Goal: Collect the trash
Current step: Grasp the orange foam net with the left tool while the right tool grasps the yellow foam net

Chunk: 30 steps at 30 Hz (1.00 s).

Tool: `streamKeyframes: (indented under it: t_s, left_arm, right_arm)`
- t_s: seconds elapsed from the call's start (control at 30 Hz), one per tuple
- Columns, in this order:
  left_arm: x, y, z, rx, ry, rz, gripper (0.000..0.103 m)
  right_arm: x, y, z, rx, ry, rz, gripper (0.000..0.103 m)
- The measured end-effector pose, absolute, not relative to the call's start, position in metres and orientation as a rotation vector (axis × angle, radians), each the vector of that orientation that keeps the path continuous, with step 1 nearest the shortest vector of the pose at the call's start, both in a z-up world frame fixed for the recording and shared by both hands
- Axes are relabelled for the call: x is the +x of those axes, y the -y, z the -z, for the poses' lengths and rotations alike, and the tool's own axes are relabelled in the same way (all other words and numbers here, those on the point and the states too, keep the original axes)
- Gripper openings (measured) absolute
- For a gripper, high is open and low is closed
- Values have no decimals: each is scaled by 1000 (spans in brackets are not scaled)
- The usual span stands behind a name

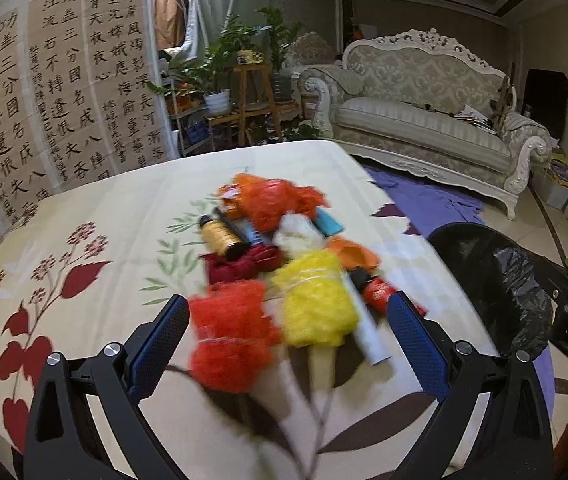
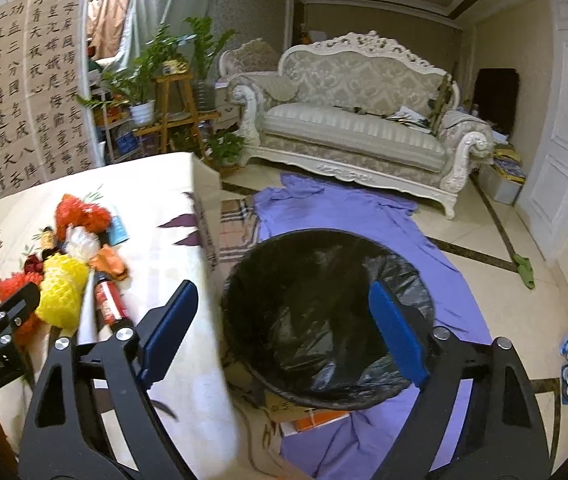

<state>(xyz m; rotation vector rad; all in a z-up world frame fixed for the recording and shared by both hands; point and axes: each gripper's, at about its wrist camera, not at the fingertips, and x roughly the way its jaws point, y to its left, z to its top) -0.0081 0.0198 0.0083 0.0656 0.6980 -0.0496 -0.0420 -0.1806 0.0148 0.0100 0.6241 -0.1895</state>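
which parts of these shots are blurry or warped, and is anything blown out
Left wrist view: the trash pile, especially the yellow mesh and red mesh, is motion-smeared, while the sofa stays sharp. Right wrist view: the table edge is smeared; the fisheye bends the door. Nothing looks blown out.

A heap of trash [image 1: 284, 264] lies on the bench [image 1: 84, 240], toward its right edge. Off that edge, on the floor, stands the bin [image 2: 323, 320], on a cloth [image 2: 363, 216] spread before the sofa [image 2: 355, 120]. The left tool [image 1: 287, 320] hangs above the heap's near end; the right tool [image 2: 284, 328] hangs over the bin. Plants [image 2: 164, 64] stand behind the bench, left of the sofa.
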Motion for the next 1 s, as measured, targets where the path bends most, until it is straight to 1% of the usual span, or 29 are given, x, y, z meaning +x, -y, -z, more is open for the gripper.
streamKeyframes:
  t_s: [0.07, 0.17, 0.33, 0.4, 0.57, 0.6, 0.67, 0.7, 0.73, 0.9, 1.0]
  left_arm:
    - [-11, -33, -9, 55, -699, 27, 91]
    - [-14, -46, -9, 55, -703, 5, 86]
    - [-8, -55, -1, 63, -728, -25, 85]
    - [-5, -58, 4, 54, -750, -22, 81]
    - [1, -56, 18, 59, -790, -14, 79]
    - [4, -55, 22, 62, -803, -11, 74]
    - [7, -56, 28, 65, -822, -6, 68]
    - [8, -56, 30, 61, -831, -3, 61]
    - [8, -55, 31, 60, -838, -2, 56]
    - [2, -57, 27, 60, -819, 2, 53]
    - [-1, -62, 23, 51, -803, -5, 52]
  right_arm:
    - [-41, 173, -13, 3, -629, 168, 78]
    - [-38, 164, -15, 3, -634, 137, 78]
    - [-35, 156, -15, 4, -642, 109, 78]
    - [-35, 156, -15, 11, -647, 108, 78]
    - [-32, 156, -12, 26, -663, 100, 78]
    - [-31, 158, -11, 25, -667, 97, 78]
    - [-31, 158, -11, 25, -673, 91, 78]
    - [-30, 159, -10, 23, -675, 89, 78]
    - [-29, 157, -11, 20, -675, 85, 78]
    - [-28, 146, -12, 5, -677, 58, 78]
    - [-27, 136, -14, -7, -678, 28, 78]
